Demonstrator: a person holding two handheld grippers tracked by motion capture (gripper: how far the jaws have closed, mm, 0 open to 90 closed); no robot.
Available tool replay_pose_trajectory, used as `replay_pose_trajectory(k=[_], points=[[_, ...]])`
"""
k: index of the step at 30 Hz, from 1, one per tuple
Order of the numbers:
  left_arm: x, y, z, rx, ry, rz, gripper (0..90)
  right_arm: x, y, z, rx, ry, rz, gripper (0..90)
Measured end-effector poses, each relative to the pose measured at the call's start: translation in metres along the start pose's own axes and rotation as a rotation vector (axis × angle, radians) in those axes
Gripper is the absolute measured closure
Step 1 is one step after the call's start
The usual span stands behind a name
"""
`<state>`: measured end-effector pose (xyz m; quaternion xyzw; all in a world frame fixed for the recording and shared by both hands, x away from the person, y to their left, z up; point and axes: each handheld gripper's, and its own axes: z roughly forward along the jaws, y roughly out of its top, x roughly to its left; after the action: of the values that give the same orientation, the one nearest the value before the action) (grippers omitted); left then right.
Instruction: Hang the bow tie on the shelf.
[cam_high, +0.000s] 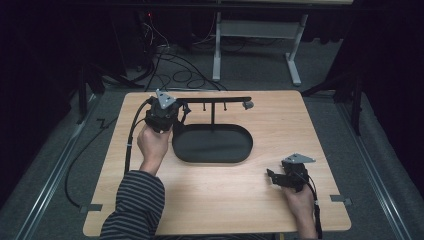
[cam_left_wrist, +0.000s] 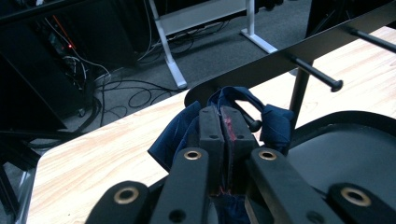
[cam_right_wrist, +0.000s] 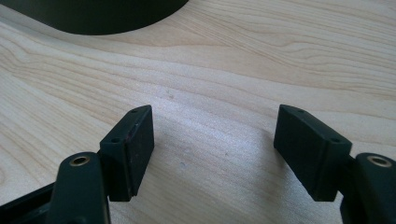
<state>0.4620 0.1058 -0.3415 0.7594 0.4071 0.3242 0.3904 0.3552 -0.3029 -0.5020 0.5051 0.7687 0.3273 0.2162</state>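
My left gripper (cam_left_wrist: 225, 122) pinches the blue cloth (cam_left_wrist: 275, 123) tight between its pads, right by the rack's end peg (cam_left_wrist: 254, 124) — my right gripper (cam_right_wrist: 215, 147) gapes wide, holding nothing.

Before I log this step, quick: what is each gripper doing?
Left gripper: shut on the dark blue cloth, at the rack's peg.
Right gripper: open, holding nothing, over the table.

A tray (cam_high: 212, 145) sits mid-surface (cam_high: 200, 200) with a peg rack (cam_high: 215, 100) behind it; a cloth (cam_left_wrist: 275, 123) hangs at the rack's left end, the right hand-held gripper (cam_high: 272, 176) near the front right
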Motion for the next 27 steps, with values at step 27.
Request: replay_pose_trajectory(k=[27], points=[[0.004,-0.012,0.005,0.034,-0.010,-0.013,78.8,0.000,0.000,0.000,0.001,0.000,-0.001,30.1]])
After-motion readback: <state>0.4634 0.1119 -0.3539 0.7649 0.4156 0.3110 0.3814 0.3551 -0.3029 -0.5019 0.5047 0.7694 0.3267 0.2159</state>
